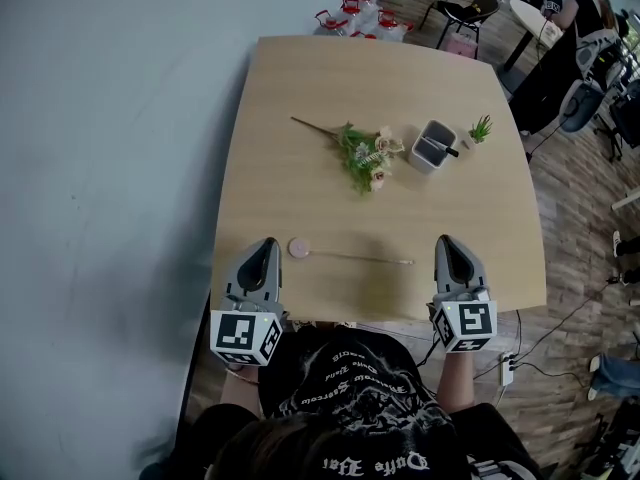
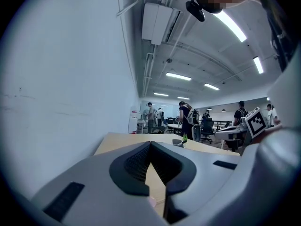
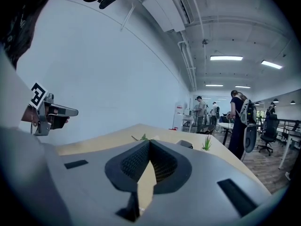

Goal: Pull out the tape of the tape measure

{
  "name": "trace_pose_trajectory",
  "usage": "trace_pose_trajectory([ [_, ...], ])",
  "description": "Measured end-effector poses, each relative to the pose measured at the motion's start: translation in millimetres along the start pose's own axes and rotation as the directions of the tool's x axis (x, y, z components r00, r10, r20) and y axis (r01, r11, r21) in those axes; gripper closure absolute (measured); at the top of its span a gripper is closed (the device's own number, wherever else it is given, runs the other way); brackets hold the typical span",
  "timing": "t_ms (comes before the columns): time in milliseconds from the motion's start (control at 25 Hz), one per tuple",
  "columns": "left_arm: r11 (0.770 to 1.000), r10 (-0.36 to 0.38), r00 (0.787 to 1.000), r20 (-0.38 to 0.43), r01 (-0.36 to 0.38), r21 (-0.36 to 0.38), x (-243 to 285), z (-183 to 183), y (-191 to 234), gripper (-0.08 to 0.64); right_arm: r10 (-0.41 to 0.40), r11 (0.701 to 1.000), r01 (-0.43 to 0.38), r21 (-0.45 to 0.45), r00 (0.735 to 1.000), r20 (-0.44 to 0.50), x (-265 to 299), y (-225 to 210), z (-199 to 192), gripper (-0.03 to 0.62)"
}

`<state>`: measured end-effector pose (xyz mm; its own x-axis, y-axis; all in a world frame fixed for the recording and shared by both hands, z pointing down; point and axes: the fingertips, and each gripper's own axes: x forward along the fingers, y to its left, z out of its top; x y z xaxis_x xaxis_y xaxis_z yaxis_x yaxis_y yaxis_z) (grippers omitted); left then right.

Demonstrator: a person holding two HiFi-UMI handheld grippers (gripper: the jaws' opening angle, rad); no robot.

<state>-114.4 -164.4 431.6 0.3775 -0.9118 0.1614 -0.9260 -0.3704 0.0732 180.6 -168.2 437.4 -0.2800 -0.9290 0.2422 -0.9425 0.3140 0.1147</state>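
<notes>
On the wooden table [image 1: 300,98], near its front edge, lies a small round pink tape measure [image 1: 298,248]. Its thin tape [image 1: 365,258] runs out flat to the right. My left gripper [image 1: 267,241] hovers just left of the pink case, apart from it, and my right gripper [image 1: 445,238] is just past the tape's free end. In the left gripper view the left gripper [image 2: 150,142] is shut, its tips touching with nothing between them. The right gripper [image 3: 149,141] in its own view is likewise shut and empty.
A sprig of artificial flowers [image 1: 365,153], a grey pen holder [image 1: 434,145] and a tiny potted plant [image 1: 481,128] sit mid-table. A pale wall runs along the left. Chairs, tables and people are at the back right. A power strip [image 1: 506,368] lies on the floor.
</notes>
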Motion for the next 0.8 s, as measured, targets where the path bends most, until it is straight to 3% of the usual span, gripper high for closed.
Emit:
trace_pose_trajectory([
  [800, 0.999, -0.029, 0.998, -0.051, 0.031, 0.031, 11, -13, -4, 0.554, -0.015, 0.999, 0.014, -0.029, 0.999, -0.034, 8, 0, -12, 0.58],
])
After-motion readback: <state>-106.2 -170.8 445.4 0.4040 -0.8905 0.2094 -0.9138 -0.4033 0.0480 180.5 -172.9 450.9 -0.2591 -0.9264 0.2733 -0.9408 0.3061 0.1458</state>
